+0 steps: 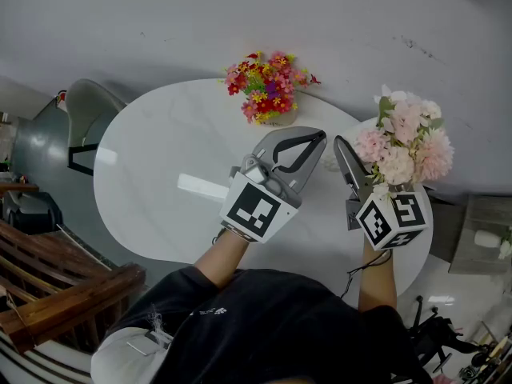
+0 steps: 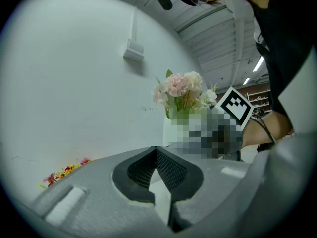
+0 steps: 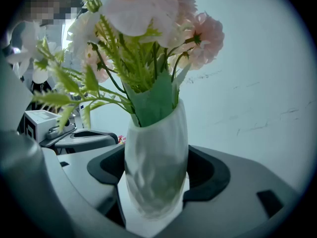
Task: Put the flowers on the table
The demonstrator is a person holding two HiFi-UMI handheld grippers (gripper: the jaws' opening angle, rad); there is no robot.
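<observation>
Holding, right gripper point(image 3: 157, 176): claw pinching a frosted white vase point(image 3: 156, 152) on both flanks, vase upright, filled with pink and cream flowers point(image 1: 404, 142) on green stems. Position: above the right end of the white oval table point(image 1: 160, 182); contact of base with tabletop cannot be told. Left gripper point(image 1: 318, 137): claw pressed together, nothing between the pads, alongside over the table. One red, pink and yellow bouquet point(image 1: 268, 86) at the table's far edge, by the wall.
</observation>
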